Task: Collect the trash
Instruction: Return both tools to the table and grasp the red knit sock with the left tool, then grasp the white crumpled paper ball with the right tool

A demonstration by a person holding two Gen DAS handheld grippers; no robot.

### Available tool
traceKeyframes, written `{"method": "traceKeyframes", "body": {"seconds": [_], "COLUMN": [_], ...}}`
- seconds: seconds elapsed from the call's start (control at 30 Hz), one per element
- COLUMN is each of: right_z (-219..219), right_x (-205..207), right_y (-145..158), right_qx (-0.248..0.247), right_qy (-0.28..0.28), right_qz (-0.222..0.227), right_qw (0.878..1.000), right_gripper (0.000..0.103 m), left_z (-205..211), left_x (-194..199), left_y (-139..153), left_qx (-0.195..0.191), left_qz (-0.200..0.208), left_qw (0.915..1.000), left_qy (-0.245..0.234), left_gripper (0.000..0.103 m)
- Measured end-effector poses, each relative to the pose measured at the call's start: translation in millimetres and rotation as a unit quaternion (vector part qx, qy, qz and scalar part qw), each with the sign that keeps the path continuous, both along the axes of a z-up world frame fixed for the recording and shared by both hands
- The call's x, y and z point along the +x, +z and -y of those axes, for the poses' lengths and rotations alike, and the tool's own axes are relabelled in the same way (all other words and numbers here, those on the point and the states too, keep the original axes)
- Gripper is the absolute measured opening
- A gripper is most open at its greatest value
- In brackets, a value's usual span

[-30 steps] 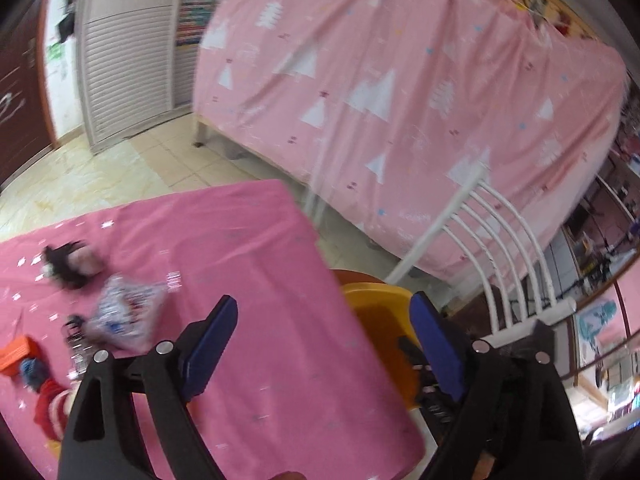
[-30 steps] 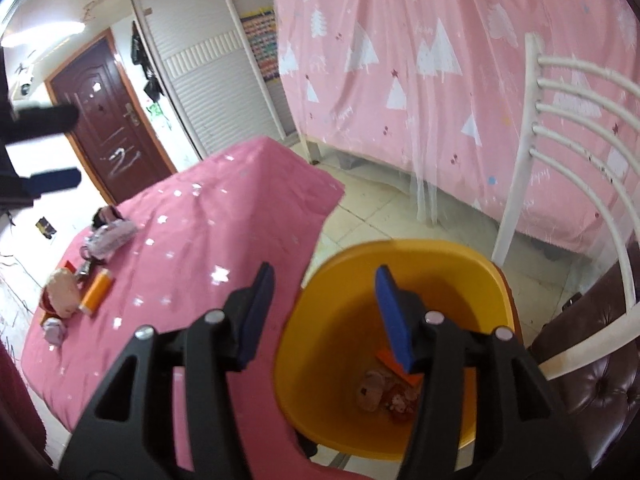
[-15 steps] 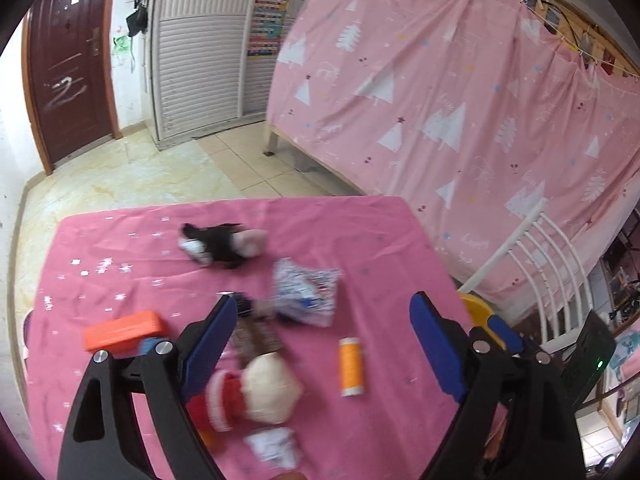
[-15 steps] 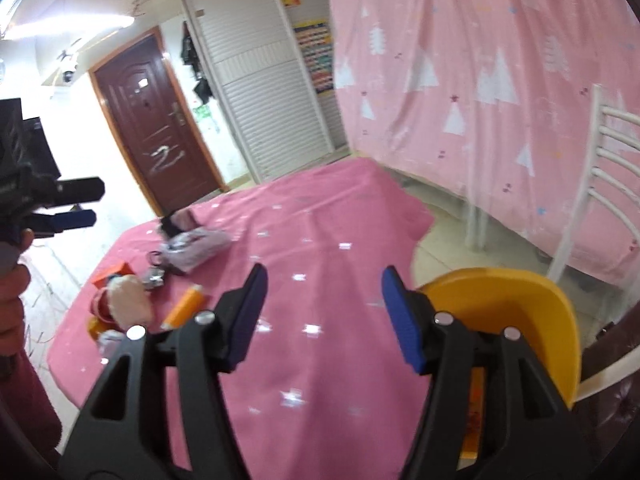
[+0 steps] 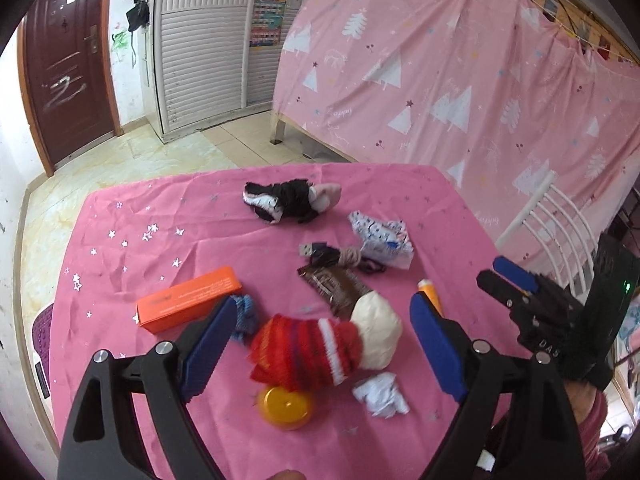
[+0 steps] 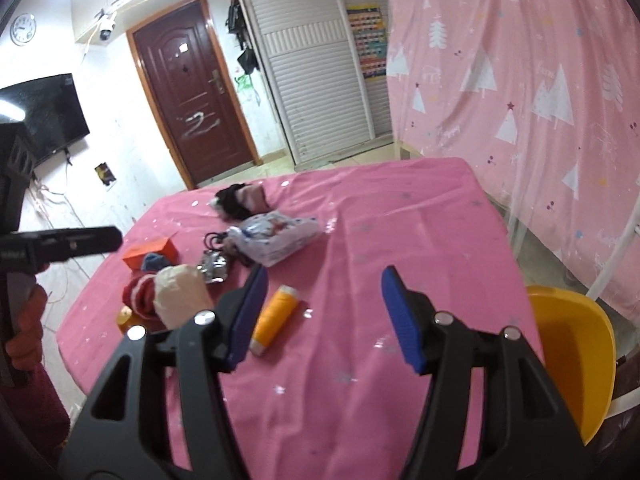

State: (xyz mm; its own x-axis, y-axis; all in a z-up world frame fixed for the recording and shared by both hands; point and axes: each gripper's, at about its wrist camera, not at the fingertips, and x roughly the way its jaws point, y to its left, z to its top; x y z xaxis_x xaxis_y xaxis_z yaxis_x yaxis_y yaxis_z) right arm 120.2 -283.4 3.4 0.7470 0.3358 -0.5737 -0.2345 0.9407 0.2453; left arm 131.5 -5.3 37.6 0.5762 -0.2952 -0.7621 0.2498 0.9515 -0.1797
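On the pink table point(image 5: 160, 220) lies clutter: a crumpled white paper point(image 5: 382, 394), a brown wrapper point(image 5: 336, 284), a printed white plastic bag point(image 5: 382, 240), a red-and-white sock point(image 5: 316, 348), an orange box point(image 5: 188, 300) and a yellow lid point(image 5: 285, 406). My left gripper point(image 5: 324, 308) hangs open just above the sock, with nothing held. My right gripper point(image 6: 325, 280) is open and empty over the table's near side, right of an orange tube point(image 6: 276, 318). The yellow bin point(image 6: 572, 360) stands off the table's right edge.
A black-and-white sock point(image 5: 288, 200) and a USB cable point(image 5: 332, 254) lie farther back. A white chair point(image 5: 552, 216) and a pink curtain point(image 5: 440, 80) are on the right. A brown door point(image 6: 192, 108) and white shutters point(image 6: 320, 72) stand behind. A person's hand point(image 6: 24, 320) holds the left gripper.
The left view has swung from the bin and curtain onto the table's clutter. The right gripper has lifted away from over the yellow bin toward the table, its jaws a little wider.
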Motion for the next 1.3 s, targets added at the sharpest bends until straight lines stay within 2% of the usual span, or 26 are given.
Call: {"method": "traceKeyframes", "body": {"seconds": [0.17, 0.37, 0.47, 0.53, 0.63, 0.7, 1.07, 1.3], "right_z": [-19.9, -36.6, -42.7, -47.0, -55.8, -62.0, -102.2, -120.6], "right_x": [-0.7, 1.7, 3.5, 4.3, 3.2, 2.5, 3.2, 10.4], "right_y": [2.6, 1.6, 0.2, 0.7, 1.0, 1.3, -2.0, -7.7], "right_qx": [-0.009, -0.016, -0.013, -0.015, -0.016, -0.013, -0.024, -0.052], "right_qy": [0.017, 0.026, 0.034, 0.041, 0.053, 0.061, 0.114, 0.113], "right_qz": [0.000, -0.006, -0.011, -0.012, -0.012, -0.013, -0.022, -0.041], "right_qw": [1.000, 1.000, 0.999, 0.999, 0.998, 0.998, 0.993, 0.991], "right_gripper": [0.057, 0.057, 0.057, 0.057, 0.057, 0.057, 0.057, 0.057], "left_z": [-5.4, 0.1, 2.1, 3.1, 1.6, -2.3, -30.4, -41.5], "left_x": [-3.2, -9.6, -6.7, -3.9, -2.3, -1.9, -6.3, -9.0], "left_y": [-12.9, -32.1, -44.0, -52.6, -57.8, -58.0, -44.8, -42.6], "left_qx": [0.005, 0.029, 0.031, 0.039, 0.040, 0.031, 0.012, -0.002], "left_qz": [-0.003, -0.004, -0.018, -0.026, -0.026, -0.025, -0.007, -0.006], "left_qw": [0.9996, 0.9975, 0.9964, 0.9958, 0.9958, 0.9963, 0.9988, 0.9989], "left_qy": [-0.028, -0.065, -0.076, -0.079, -0.078, -0.075, -0.046, -0.047], "left_gripper": [0.082, 0.081, 0.063, 0.037, 0.018, 0.013, 0.011, 0.011]}}
